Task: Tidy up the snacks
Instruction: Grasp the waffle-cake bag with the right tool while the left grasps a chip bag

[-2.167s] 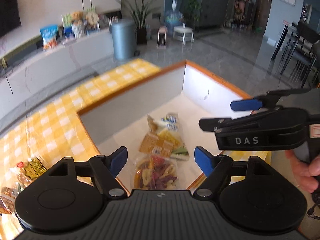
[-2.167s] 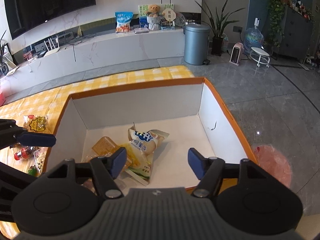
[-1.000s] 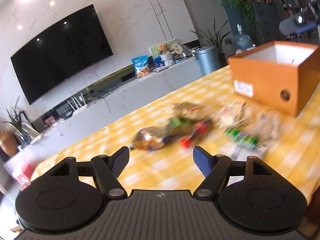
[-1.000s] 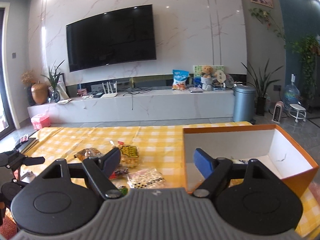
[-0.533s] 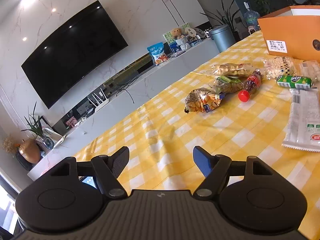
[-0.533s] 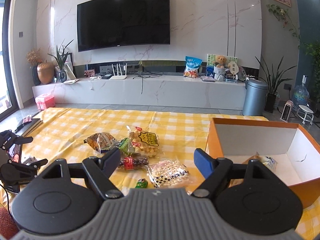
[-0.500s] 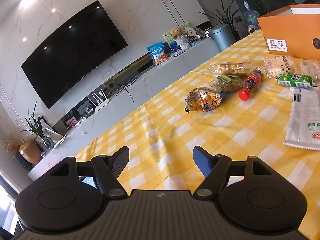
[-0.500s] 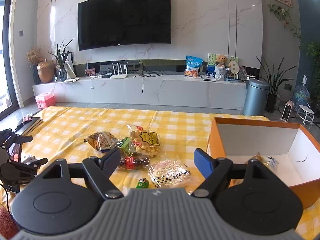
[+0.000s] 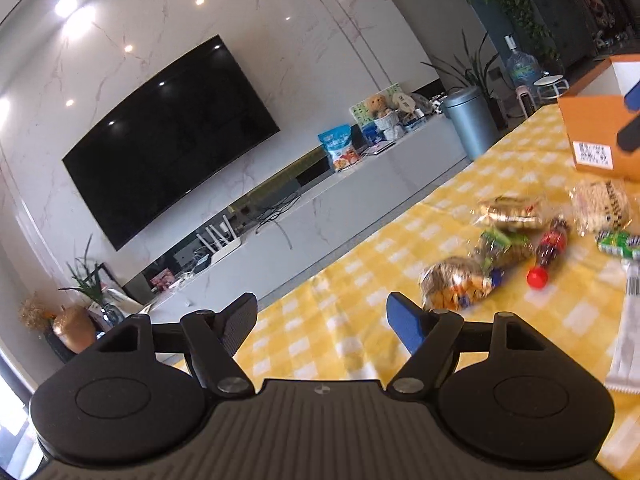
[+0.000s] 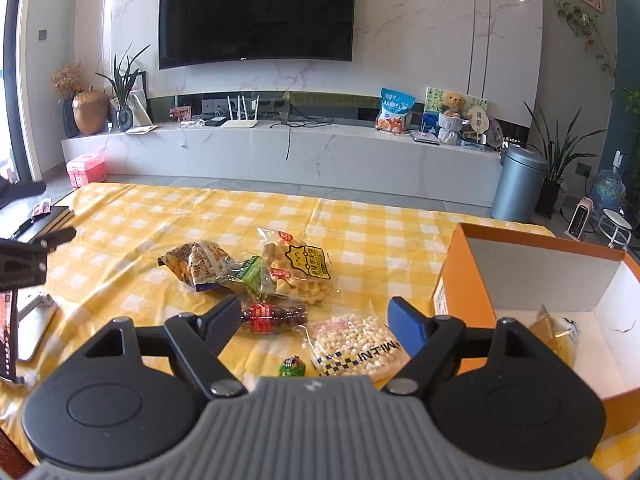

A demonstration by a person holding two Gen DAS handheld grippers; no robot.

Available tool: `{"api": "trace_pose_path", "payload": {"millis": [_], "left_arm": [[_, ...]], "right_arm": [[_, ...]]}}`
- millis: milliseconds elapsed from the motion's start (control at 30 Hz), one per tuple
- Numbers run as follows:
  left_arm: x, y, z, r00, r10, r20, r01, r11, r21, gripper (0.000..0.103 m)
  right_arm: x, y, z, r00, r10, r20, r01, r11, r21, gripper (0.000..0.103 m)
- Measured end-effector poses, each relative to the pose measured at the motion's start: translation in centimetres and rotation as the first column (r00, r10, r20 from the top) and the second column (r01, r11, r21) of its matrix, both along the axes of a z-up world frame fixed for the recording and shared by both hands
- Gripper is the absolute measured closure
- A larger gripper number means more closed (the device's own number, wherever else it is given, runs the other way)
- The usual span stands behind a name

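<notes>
— Yellow checked tablecloth [image 10: 168,216], and the snacks lie in a loose cluster mid-table, just beside the orange box [image 10: 532,248] at its right end: biscuit bag [image 10: 298,272], small cola bottle [image 10: 272,314], MI-NI packet [image 10: 352,344].

— Grippers?

— The right gripper [image 10: 310,316] is wide and empty; the left gripper [image 9: 320,318] is empty, jaws opening.

— Risk?

— The packets overlap, so a pinch could probably drag two. The left view is blurred.

— Change?

— Two seconds ago both hung over the box; now they face the cluster.
</notes>
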State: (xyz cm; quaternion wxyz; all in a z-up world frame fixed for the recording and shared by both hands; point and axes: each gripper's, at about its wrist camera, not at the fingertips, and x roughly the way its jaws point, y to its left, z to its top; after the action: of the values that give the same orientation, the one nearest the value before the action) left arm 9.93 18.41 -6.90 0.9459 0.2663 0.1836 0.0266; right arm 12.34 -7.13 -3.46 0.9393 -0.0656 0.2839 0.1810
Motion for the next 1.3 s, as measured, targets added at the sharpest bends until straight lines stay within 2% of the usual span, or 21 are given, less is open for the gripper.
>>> {"api": "trace_pose_path", "payload": {"millis": [100,267,400,633,700,800,967,1067,1167,1300], "left_arm": [[1.2,-0.4,0.7,1.0,-0.021,-0.021,0.02,1.0,-0.023,0.015],[3.4,-1.1,0.9,0.993,-0.069,-0.1,0.055,0.989,-0.135,0.013],[5.3,-1.5,0.5,0.985,-0.084,-0.149,0.048,0.972,-0.229,0.009],[8.7,-1.2,-0.2,0.958,-0.104,-0.268,-0.006,0.925,-0.379,0.005],[9.4,-1.1,-0.6,0.948,-0.113,-0.296,-0.014,0.918,-0.397,0.004],[10.5,-1.2,-1.3,0.939,-0.114,-0.325,-0.033,0.909,-0.415,0.001],[12.3,-0.9,-2.4,0.923,-0.109,-0.369,-0.099,0.859,-0.502,0.0],[12.9,-0.7,-3.0,0.916,-0.102,-0.389,-0.126,0.846,-0.518,0.0],[13.5,-0.7,-3.5,0.902,-0.11,-0.417,-0.144,0.834,-0.533,0.0],[14.1,-0.4,-4.3,0.889,-0.105,-0.446,-0.169,0.83,-0.531,0.0]], "right_arm": [[1.6,0.8,-0.5,1.0,0.004,-0.022,-0.005,1.0,-0.017,0.024],[4.8,2.0,-1.2,0.997,0.015,-0.077,-0.016,1.0,-0.006,0.022],[7.5,3.2,-2.1,0.992,0.039,-0.119,-0.037,0.999,0.014,0.012],[11.9,4.5,-4.1,0.981,0.039,-0.189,-0.027,0.997,0.066,0.011],[13.2,4.6,-4.8,0.977,0.039,-0.212,-0.021,0.996,0.089,0.011],[15.0,4.7,-6.0,0.97,0.028,-0.241,-0.003,0.995,0.104,0.005],[18.3,4.4,-8.4,0.937,0.008,-0.348,0.05,0.986,0.158,0.003],[19.2,4.5,-9.3,0.925,0.016,-0.381,0.06,0.98,0.188,0.003],[19.5,4.8,-9.8,0.924,0.024,-0.382,0.052,0.981,0.187,0.007],[19.4,4.6,-10.1,0.925,0.033,-0.378,0.047,0.979,0.2,0.012]]}}
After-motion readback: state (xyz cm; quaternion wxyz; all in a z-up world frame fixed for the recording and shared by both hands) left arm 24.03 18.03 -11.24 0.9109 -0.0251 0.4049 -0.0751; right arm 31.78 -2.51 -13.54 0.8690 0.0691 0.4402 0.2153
